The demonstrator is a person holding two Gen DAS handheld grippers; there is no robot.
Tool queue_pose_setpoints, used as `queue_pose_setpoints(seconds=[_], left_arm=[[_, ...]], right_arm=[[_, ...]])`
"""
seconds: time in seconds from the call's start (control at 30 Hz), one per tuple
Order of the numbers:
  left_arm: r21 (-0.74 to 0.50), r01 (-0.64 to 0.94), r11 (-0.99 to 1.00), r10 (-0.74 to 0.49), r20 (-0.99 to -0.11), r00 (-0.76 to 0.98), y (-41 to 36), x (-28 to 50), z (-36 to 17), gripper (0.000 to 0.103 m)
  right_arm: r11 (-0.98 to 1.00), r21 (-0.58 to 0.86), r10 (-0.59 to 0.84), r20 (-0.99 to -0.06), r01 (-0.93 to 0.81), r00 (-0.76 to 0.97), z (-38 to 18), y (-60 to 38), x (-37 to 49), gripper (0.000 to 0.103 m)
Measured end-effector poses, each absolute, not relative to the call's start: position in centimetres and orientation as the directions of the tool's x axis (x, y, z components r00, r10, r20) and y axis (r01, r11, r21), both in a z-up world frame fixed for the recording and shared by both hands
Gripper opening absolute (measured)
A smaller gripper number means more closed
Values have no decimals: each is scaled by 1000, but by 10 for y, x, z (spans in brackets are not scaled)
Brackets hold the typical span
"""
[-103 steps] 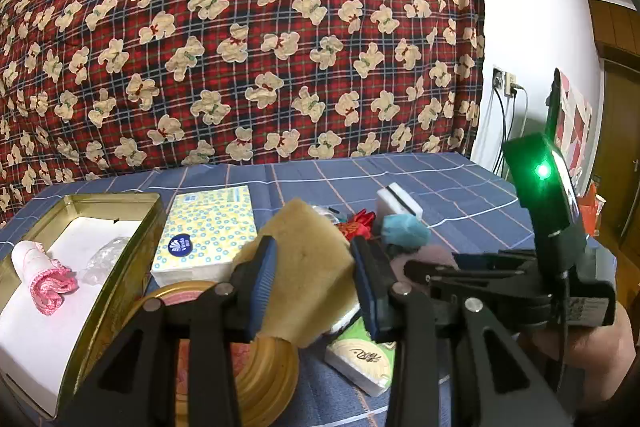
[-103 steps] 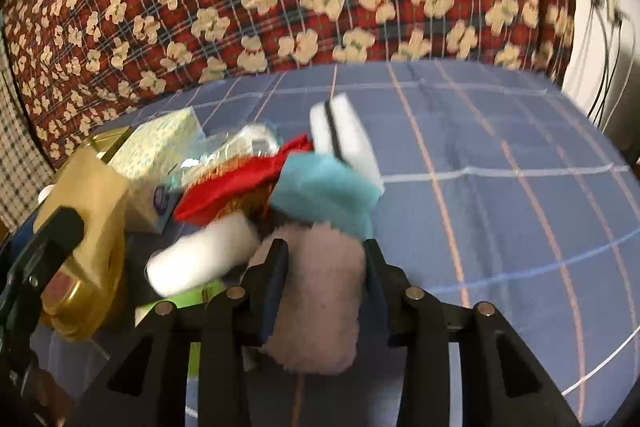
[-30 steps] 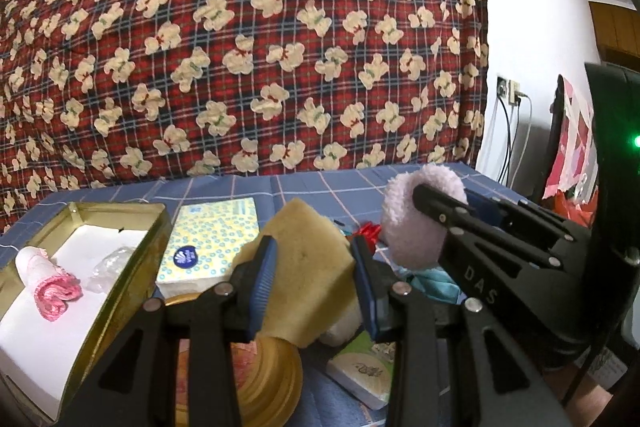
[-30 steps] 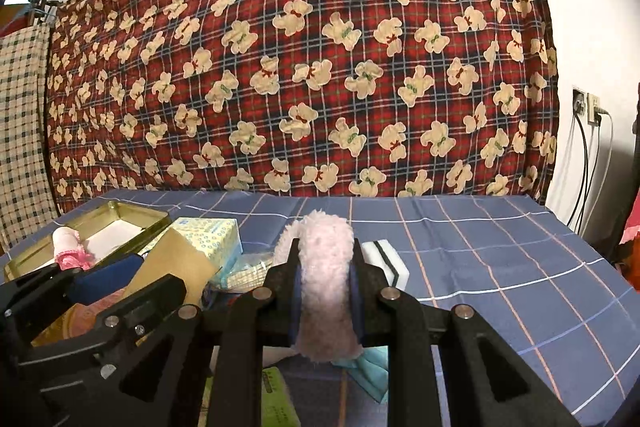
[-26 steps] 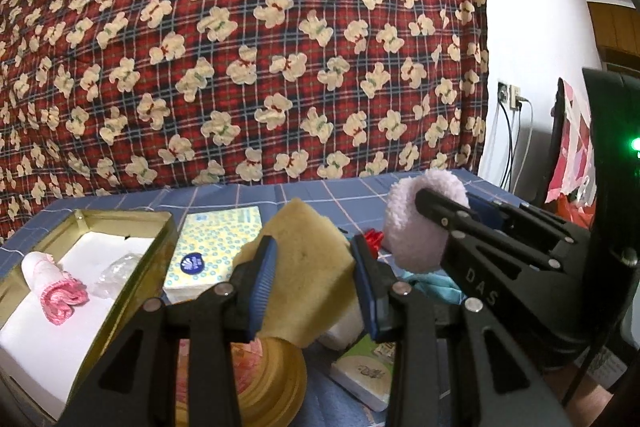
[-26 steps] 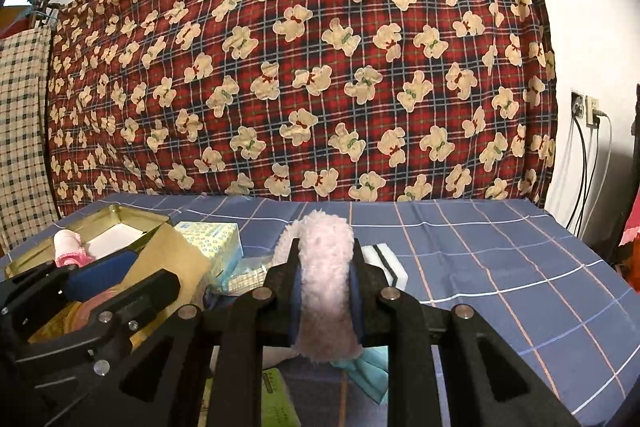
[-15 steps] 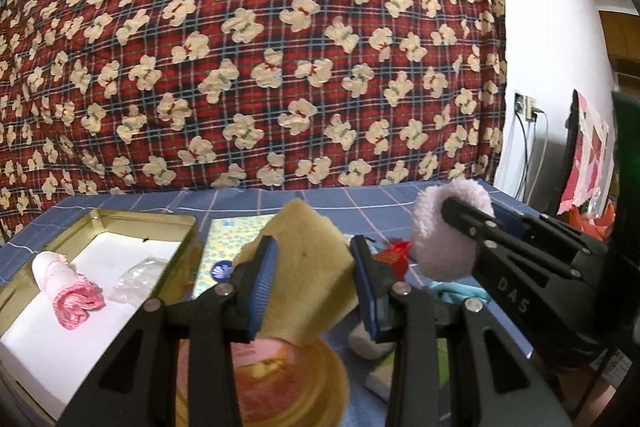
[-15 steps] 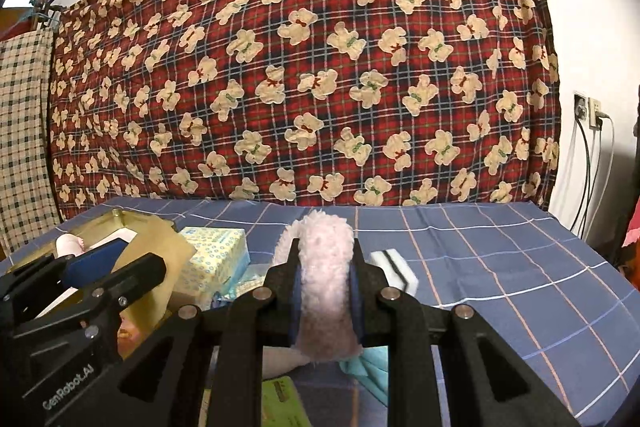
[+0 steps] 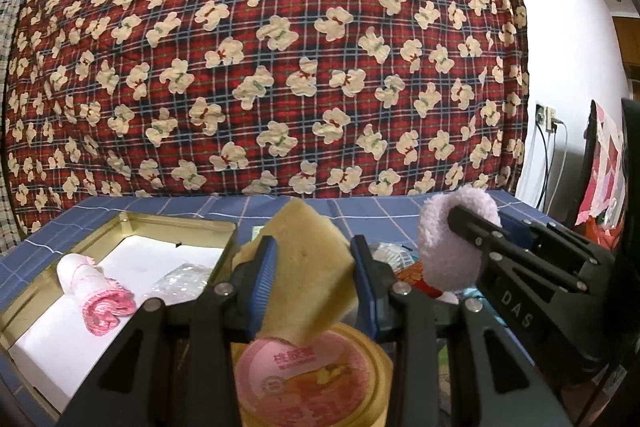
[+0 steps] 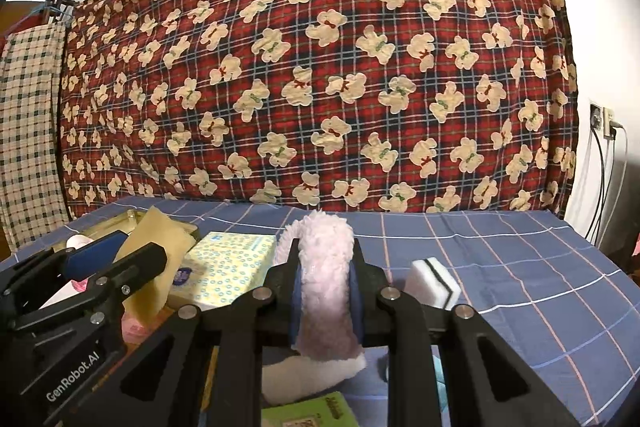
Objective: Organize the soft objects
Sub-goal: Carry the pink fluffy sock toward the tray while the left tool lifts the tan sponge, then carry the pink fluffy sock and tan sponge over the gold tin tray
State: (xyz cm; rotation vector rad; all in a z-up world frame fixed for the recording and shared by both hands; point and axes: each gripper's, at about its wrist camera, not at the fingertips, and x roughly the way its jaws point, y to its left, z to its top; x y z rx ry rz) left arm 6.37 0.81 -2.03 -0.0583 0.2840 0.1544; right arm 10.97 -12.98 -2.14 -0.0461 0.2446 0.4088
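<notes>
Left gripper (image 9: 312, 279) is pinching yellow sponge (image 9: 308, 267), right gripper (image 10: 324, 291) squeezing pink fluffy pad (image 10: 324, 279), both w/ narrow jaws, above clutter. Tin (image 9: 224, 227) is sitting near-left: carry sponge over rim, lower onto white liner before releasing.

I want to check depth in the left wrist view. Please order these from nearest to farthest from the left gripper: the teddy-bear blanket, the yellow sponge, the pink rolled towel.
1. yellow sponge: clamped in the left gripper.
2. pink rolled towel: to the left, inside the gold tin.
3. teddy-bear blanket: hanging at the back.
</notes>
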Motion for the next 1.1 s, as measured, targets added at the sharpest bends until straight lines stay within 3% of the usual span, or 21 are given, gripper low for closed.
queue_pose_setpoints(seconds=[1.1], left_arm=[[-71, -216, 974, 189, -278, 942, 42, 52, -21, 37]], right_arm=[[864, -28, 475, -285, -502, 833, -25, -74, 110, 22]])
